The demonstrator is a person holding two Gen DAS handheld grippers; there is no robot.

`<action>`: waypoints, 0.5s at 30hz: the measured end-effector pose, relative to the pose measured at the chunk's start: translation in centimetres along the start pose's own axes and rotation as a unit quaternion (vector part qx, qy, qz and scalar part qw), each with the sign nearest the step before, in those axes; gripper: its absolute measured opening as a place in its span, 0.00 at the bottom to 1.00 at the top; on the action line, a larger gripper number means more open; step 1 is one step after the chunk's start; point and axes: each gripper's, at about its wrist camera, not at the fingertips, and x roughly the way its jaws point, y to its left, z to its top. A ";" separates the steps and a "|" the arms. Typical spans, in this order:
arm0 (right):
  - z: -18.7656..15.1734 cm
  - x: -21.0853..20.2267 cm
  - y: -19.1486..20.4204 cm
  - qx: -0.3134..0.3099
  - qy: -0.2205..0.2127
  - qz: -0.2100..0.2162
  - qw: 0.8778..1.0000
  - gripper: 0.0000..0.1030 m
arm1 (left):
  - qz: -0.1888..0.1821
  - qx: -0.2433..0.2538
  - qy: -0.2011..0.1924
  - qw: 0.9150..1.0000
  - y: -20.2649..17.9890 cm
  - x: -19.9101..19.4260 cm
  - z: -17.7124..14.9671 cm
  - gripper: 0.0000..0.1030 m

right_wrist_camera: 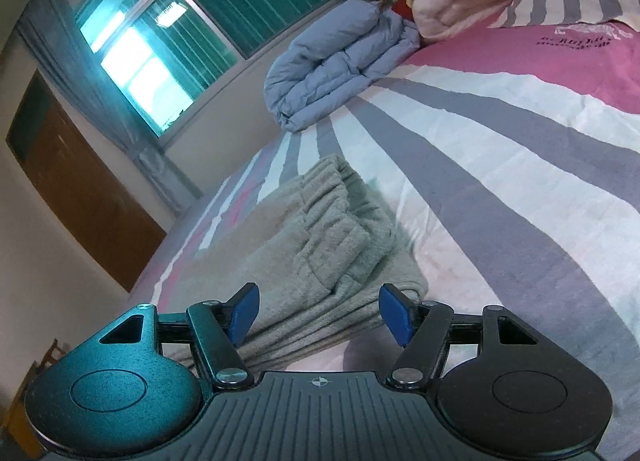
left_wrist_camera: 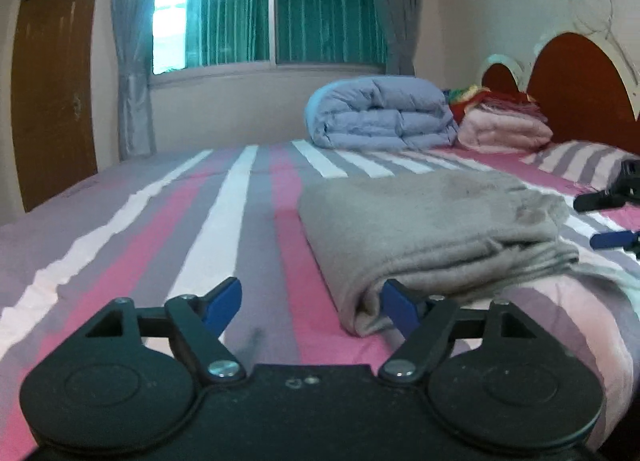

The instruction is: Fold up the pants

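Observation:
Grey pants (left_wrist_camera: 432, 229) lie folded in a thick stack on the striped bed sheet (left_wrist_camera: 160, 221). My left gripper (left_wrist_camera: 312, 307) is open at the stack's near left corner. Its right pad (left_wrist_camera: 400, 311) sits against the folded edge, and only sheet shows between the fingers. In the right wrist view the pants (right_wrist_camera: 320, 245) show a gathered waistband on top. My right gripper (right_wrist_camera: 319, 313) is open, its pads on either side of the stack's near end without pressing it. That right gripper (left_wrist_camera: 600, 219) also shows at the far right of the left wrist view, just beyond the pants.
A rolled blue quilt (left_wrist_camera: 380, 113) and a folded pink blanket (left_wrist_camera: 504, 133) lie at the far side of the bed. A striped pillow (left_wrist_camera: 580, 161) rests by the red headboard (left_wrist_camera: 576, 89). Beyond are a window and a brown door (left_wrist_camera: 52, 101).

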 end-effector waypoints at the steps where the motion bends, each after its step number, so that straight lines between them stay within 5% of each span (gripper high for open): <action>1: -0.1 0.0 0.0 0.000 -0.002 -0.001 1.000 0.64 | 0.000 0.000 0.002 1.000 -0.1 0.2 0.0 0.66; 10: 0.0 -0.6 -0.2 0.010 -0.005 0.000 1.000 0.64 | 0.028 -0.007 0.013 1.000 0.9 3.2 -0.1 0.77; 12: 0.1 -0.3 -0.2 0.012 0.000 0.005 1.000 0.64 | 0.024 -0.023 0.013 0.999 0.9 2.9 -0.1 0.67; 14: 0.3 -0.1 -0.1 0.004 0.003 0.018 1.000 0.64 | 0.010 0.018 0.018 1.000 -0.6 2.8 -0.4 0.55; 15: 0.4 0.1 -0.1 0.005 0.004 0.026 1.000 0.64 | 0.008 0.021 0.021 1.000 -0.8 2.8 -0.5 0.57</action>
